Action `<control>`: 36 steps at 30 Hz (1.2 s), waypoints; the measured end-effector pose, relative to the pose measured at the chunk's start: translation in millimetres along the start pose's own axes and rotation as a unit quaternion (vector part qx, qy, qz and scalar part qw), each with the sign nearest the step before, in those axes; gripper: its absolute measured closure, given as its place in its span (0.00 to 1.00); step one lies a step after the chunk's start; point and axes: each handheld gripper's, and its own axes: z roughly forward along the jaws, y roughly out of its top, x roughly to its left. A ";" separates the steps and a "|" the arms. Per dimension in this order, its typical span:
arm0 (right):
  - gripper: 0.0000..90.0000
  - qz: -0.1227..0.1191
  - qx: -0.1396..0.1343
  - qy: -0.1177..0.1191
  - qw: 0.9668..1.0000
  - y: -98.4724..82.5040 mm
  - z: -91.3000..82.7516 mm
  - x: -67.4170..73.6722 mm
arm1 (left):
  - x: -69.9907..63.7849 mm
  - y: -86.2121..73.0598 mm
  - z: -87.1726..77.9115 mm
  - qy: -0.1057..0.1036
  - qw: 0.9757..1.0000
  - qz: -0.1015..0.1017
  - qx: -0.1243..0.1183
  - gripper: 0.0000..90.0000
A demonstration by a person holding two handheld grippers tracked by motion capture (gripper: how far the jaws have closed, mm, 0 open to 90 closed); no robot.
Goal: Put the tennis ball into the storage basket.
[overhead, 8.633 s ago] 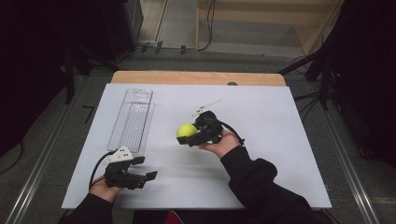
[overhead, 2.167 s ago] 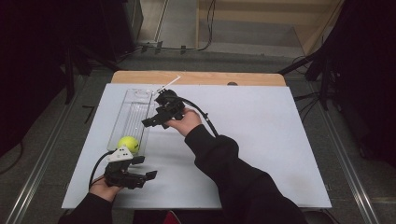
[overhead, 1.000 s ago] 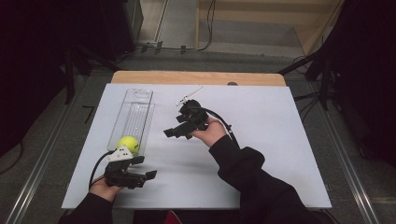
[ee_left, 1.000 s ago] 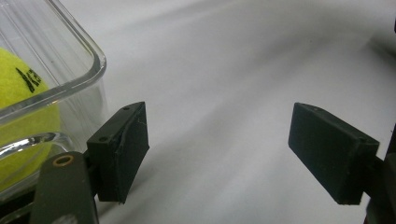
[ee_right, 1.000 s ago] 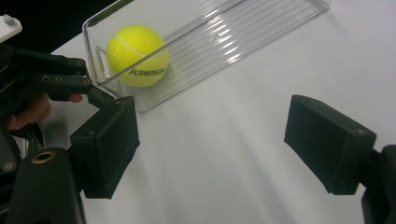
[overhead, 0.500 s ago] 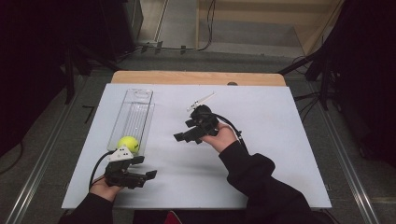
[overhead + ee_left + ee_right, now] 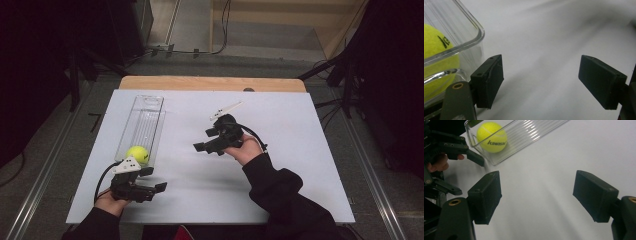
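With the tennis ball (image 7: pixel 137 154) in the clear tray (image 7: pixel 144 123), the empty right gripper (image 7: pixel 206 145), jaws just closing but apart, should retreat low and slowly.

Yellow ball, clear box, white table, black grippers

The ball (image 7: pixel 137 154) is bright yellow-green with black lettering and a pale curved seam. The box (image 7: pixel 145 120) around it is clear plastic, its floor ribbed in fine parallel lines. The table (image 7: pixel 290 145) is plain white, with a strip of light wood (image 7: pixel 210 83) along its far edge. The left gripper (image 7: pixel 150 187) is black with a light grey plate on top and a black cable; the right gripper (image 7: pixel 202 146) is black too, with a white strip behind it. Both sleeves (image 7: pixel 285 200) are black. The floor (image 7: pixel 60 165) is grey.
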 end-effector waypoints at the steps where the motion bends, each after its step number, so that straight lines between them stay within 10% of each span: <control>1: 0.24 0.000 -0.002 0.000 1.000 -1.3 -1.8 -1.2 | 0.2 0.0 -0.4 0.001 1.000 0.000 -0.001 0.23; 36: 0.24 0.027 -0.032 -0.036 0.998 -73.5 -49.2 -21.9 | -1.9 1.0 -0.2 -0.005 1.000 0.007 0.001 0.23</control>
